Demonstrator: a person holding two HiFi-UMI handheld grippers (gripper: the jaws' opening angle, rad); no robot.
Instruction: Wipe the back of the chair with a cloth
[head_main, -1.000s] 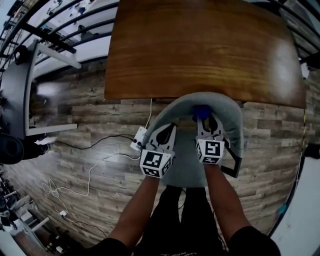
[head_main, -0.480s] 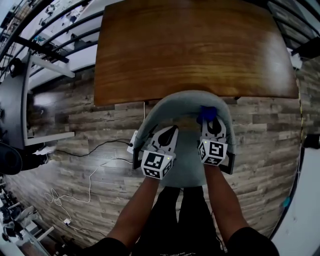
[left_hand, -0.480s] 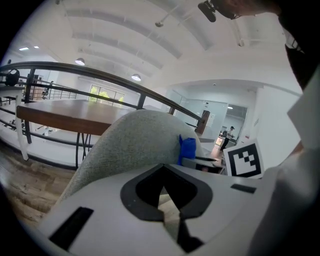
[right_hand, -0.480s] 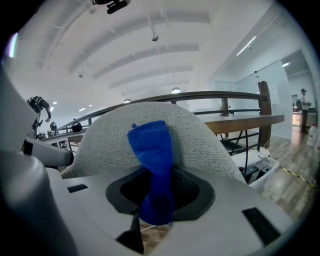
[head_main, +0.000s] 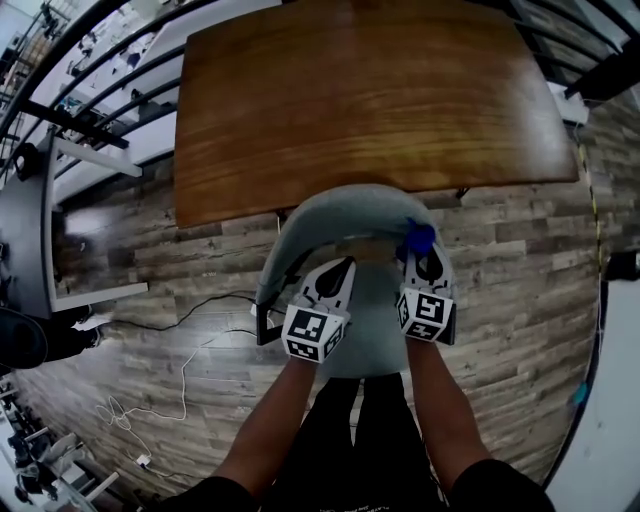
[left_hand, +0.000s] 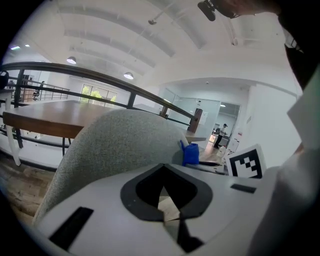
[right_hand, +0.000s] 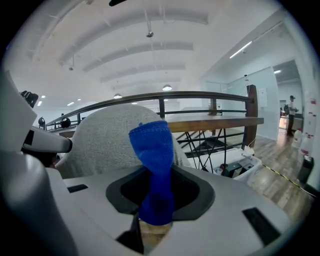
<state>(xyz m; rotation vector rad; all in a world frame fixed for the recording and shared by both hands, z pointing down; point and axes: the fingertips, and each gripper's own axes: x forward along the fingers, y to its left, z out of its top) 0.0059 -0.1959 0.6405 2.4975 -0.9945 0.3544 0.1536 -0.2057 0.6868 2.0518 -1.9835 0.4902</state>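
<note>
Sliding rightward, the right gripper (head_main: 424, 258), pinching the blue cloth (head_main: 419, 237), has carried it from mid-rim to the right end of the grey chair back (head_main: 330, 205). That stretch looks wiped; the left half probably remains. The left gripper (head_main: 337, 270) hovers above the seat (head_main: 375, 325), pressed together, empty.

desk (head_main: 360, 90): ahead of the person, beyond the chair.
chair (head_main: 345, 208): between the person and the desk, with its backrest by the desk's near edge.
right gripper (head_main: 422, 255): over the chair's right side, with the cloth (head_main: 418, 237) between its jaws at the backrest's right part.
left gripper (head_main: 343, 265): left of the right gripper, on the person's side of the backrest.
cables (head_main: 190, 345): on the floor (head_main: 520, 250), left of the chair.
</note>
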